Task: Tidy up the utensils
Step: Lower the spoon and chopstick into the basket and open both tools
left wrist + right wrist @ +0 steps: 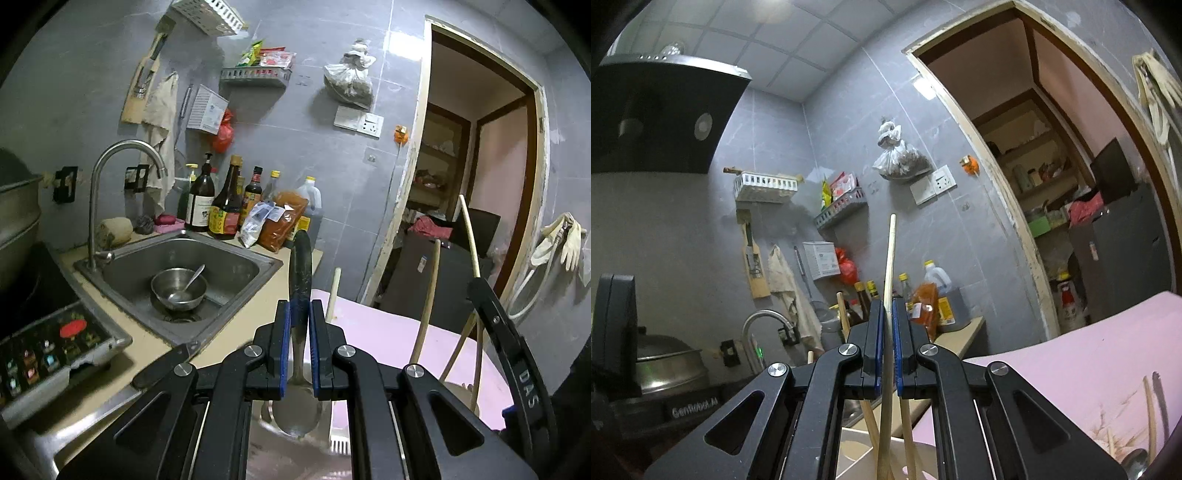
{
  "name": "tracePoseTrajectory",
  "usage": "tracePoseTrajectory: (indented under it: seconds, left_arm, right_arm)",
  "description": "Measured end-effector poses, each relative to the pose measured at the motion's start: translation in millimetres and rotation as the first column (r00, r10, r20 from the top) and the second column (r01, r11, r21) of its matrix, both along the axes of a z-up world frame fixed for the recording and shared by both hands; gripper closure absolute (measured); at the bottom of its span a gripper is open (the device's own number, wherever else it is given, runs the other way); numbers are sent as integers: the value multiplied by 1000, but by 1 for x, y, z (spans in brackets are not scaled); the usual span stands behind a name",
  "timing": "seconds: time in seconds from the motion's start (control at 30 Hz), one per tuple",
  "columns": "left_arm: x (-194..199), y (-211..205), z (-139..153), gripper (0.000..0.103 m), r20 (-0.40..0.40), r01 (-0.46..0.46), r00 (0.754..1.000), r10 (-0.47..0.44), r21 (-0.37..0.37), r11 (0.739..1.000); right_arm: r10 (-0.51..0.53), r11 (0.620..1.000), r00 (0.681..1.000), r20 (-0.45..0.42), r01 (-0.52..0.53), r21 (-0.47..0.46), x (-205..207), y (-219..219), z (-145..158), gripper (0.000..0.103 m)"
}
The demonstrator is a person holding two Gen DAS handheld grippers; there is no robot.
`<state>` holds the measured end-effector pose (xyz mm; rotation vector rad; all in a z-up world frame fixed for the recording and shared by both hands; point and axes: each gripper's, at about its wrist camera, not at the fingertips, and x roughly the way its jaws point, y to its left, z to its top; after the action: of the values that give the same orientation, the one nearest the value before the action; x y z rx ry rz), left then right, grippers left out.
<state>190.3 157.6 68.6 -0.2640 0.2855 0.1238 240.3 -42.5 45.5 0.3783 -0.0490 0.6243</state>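
Steel ladle [300, 354] pinched in left gripper [300, 354]; right gripper [888, 354] clamps wooden chopstick [889, 266], tip at 12. Lower both straight, slowly.

A bowl [178, 289] holding a spoon [189, 283] sits in the sink [236, 266], bottles [221, 206] behind it

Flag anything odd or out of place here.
Only a used steel bowl with a spoon sits in the sink, not with the other utensils. Nothing spilled or broken visible.

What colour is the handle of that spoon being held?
Dark, nearly black; the spoon has a silver metal bowl. Best seen in the left wrist view, clamped in the left gripper.
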Motion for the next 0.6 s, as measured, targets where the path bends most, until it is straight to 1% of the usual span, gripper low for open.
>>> tracePoseTrajectory:
  seconds: [0.07, 0.2, 0.43, 0.5, 0.57, 0.6]
  left_arm:
    - [-3, -1, -3, 96, 5, -8, 1000, 8, -10, 1000]
    - [-12, 1, -12, 96, 31, -30, 999, 32, -64, 998]
    - [-13, -3, -12, 95, 25, -13, 1000, 15, -46, 999]
    - [-12, -2, -12, 95, 23, -8, 1000, 9, -45, 999]
    - [-11, -2, -12, 95, 17, -5, 1000, 6, -49, 999]
    - [-10, -2, -13, 95, 15, -4, 1000, 5, -50, 999]
  right_arm:
    - [3, 1000, 1000, -13, -3, 1, 1, 0, -1, 100]
    - [26, 1000, 998, -51, -26, 2, 4, 0, -6, 100]
    - [43, 998, 997, -58, -45, -37, 0, 0, -4, 100]
    - [49, 996, 997, -53, -53, -71, -4, 2, -3, 100]
    - [51, 990, 998, -44, -56, -128, -11, 4, -2, 100]
    - [61, 988, 997, -44, -67, -138, -14, 3, -2, 100]
